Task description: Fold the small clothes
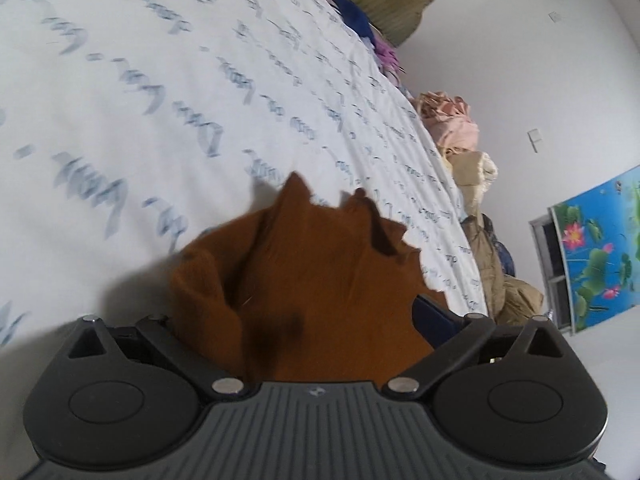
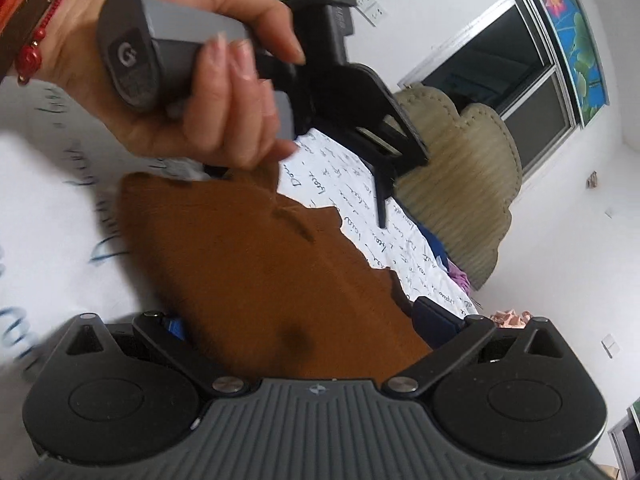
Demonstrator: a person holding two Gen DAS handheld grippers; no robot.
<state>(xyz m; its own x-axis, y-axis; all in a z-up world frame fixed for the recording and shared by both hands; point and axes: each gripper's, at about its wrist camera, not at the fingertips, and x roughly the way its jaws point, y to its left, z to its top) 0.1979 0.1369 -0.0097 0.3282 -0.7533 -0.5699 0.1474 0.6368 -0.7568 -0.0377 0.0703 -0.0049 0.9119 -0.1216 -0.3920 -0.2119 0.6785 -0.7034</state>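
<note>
A small brown knitted garment (image 1: 316, 280) hangs bunched in front of my left gripper (image 1: 304, 320), which is shut on it above the white bed sheet (image 1: 160, 100). The same brown garment (image 2: 256, 280) fills the space between the jaws of my right gripper (image 2: 304, 320), which is shut on it; the cloth hides both sets of fingertips. In the right wrist view a hand (image 2: 168, 80) holds the other gripper's grey handle just above the garment.
The bed sheet (image 2: 352, 200) is white with blue script print. A padded beige headboard (image 2: 460, 180) stands at the bed's end. Piled clothes and bedding (image 1: 460, 128) lie along the bed's far edge. A window (image 2: 512, 80) and white walls lie beyond.
</note>
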